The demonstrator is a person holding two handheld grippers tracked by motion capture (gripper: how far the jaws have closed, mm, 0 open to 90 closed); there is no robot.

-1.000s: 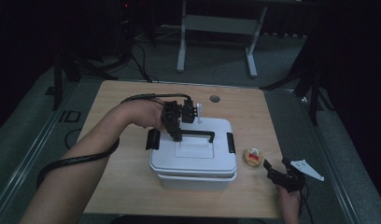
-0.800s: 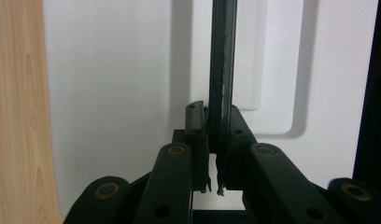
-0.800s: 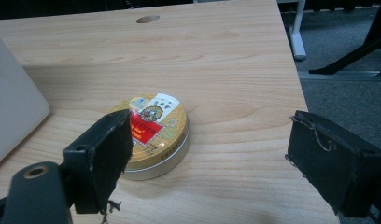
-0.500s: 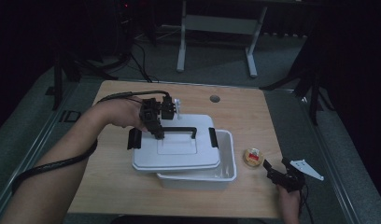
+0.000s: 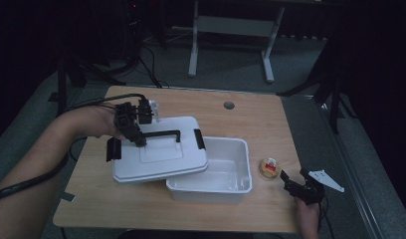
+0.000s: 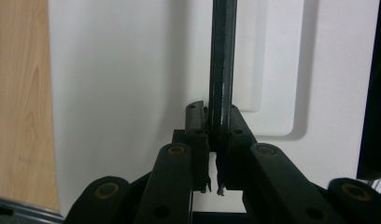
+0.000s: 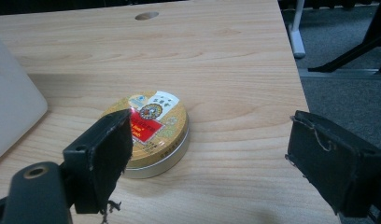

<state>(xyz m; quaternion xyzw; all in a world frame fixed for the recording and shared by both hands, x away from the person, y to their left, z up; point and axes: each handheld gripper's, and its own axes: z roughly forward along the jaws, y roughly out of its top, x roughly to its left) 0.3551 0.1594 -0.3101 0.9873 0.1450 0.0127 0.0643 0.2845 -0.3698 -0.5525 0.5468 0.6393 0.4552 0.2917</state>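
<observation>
Dim lab, wooden desk point(image 5: 241, 114), trailing cables point(image 5: 146, 69), metal stand legs point(image 5: 231, 30)

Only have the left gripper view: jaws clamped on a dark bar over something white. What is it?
Observer: The black handle of a white plastic lid; the left gripper is shut on it, per the high view.
Operator: Lid on its box?
Observer: No. It hangs over the left end of the open white plastic bin, whose inside shows bare.
Operator: Right gripper doing what?
Observer: The right gripper is open, low at the right front corner of the wooden table, holding nothing.
Operator: Anything near it?
Observer: A round gold tin with a red label lies just ahead of it, beside the bin.
</observation>
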